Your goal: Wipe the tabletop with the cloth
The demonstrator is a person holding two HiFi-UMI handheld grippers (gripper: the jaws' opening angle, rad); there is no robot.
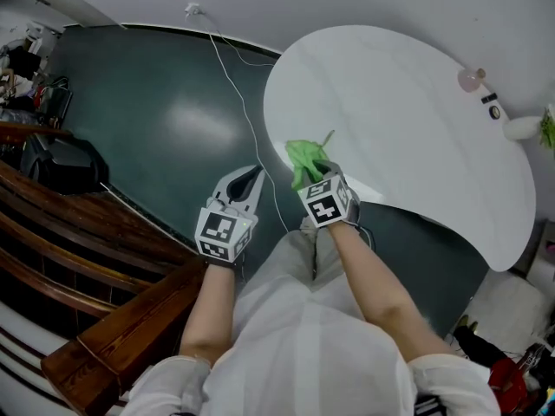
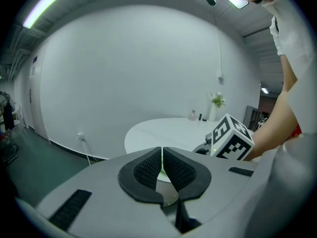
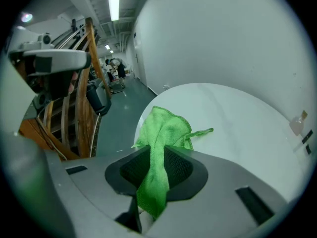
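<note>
A: Item one, right claw (image 3: 157, 153)?
B: Clenched on the cloth (image 3: 166, 130). Green, soft weave, one piece. A fold is pinched between the ribbed pads. A tail hangs back behind them, and the bulk bunches up ahead of the tips.

A: Position of the cloth?
B: In the head view the cloth (image 1: 303, 156) sits at the near left edge of the worktop (image 1: 408, 128), just ahead of the right claw (image 1: 310, 175). Whether it touches the surface, cannot tell.

A: Item two, left claw (image 2: 162, 163)?
B: Jaws pressed together, nothing gripped. It is held over the floor (image 1: 156, 120), beside the right claw and short of the worktop edge.

A: Fittings on the claws?
B: One marker cube (image 1: 328, 203) on the right claw and a second cube (image 1: 224, 235) on the left.

A: Worktop?
B: White, rounded outline, plain top. At its far edge stand a small pinkish bottle (image 1: 471, 79), a small dark item (image 1: 491, 100) and a white vase (image 1: 523, 128) with a green sprig.

A: Surroundings?
B: Dark green floor. A white cable (image 1: 234, 76) runs across it from a wall socket (image 1: 192, 9). Wooden rails (image 1: 87, 258) stand on the person's left.
</note>
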